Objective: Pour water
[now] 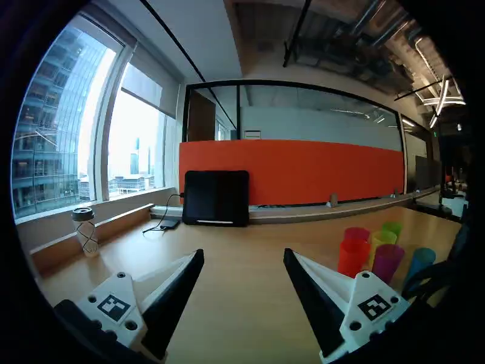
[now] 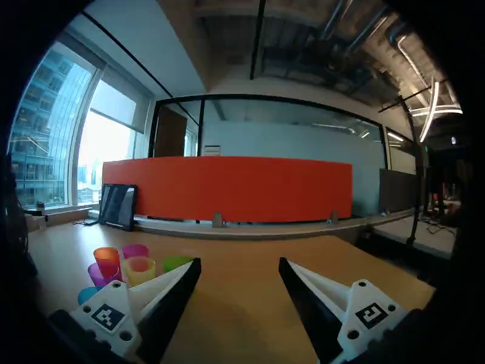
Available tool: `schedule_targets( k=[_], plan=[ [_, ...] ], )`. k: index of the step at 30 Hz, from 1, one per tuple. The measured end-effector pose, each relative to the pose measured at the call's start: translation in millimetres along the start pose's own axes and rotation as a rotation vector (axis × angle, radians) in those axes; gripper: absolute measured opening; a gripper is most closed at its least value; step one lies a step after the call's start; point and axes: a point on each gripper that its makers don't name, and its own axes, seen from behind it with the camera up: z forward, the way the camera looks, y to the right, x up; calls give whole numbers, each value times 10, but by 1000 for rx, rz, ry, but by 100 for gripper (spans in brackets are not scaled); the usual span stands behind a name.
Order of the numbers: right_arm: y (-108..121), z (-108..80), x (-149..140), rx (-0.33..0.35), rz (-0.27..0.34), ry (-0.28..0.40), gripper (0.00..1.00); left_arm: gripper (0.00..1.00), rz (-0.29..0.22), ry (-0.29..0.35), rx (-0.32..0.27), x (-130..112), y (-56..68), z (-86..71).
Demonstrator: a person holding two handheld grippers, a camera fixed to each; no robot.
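In the left gripper view, cups (image 1: 353,258) stand clustered on the table (image 1: 242,273), ahead and right of the fingers (image 1: 306,291). A tablet (image 1: 216,198) leans at the table's far edge, ahead between them. A jar (image 1: 85,230) sits far left. In the right gripper view, the cups (image 2: 139,270) lie just beyond the left finger (image 2: 173,297).

- Pretty clearly an office, high up in a city: the big window (image 1: 60,139) looks out on glass towers (image 1: 36,151).
- A long wooden bench (image 1: 242,291) runs up to an orange divider panel (image 1: 291,173), shared-desk style.
- There's a glass-walled room (image 1: 315,118) behind the divider, meeting-room vibes.
- A dark screen (image 1: 216,197) is propped at the back, with a cable (image 1: 159,225) trailing beside it.
- The ceiling is open, with exposed pipes (image 1: 357,30) and strip lights (image 1: 441,97).
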Motion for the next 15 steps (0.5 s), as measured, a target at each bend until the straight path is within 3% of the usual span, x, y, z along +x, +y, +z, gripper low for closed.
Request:
schedule_targets(
  k=[8, 15],
  plan=[
    [-2, 10, 456, 26, -12, 7, 99, 98, 16, 5, -3, 349, -51, 16],
    [-52, 48, 808, 57, -12, -16, 99, 98, 19, -15, -27, 682, -9, 82]
  ],
)
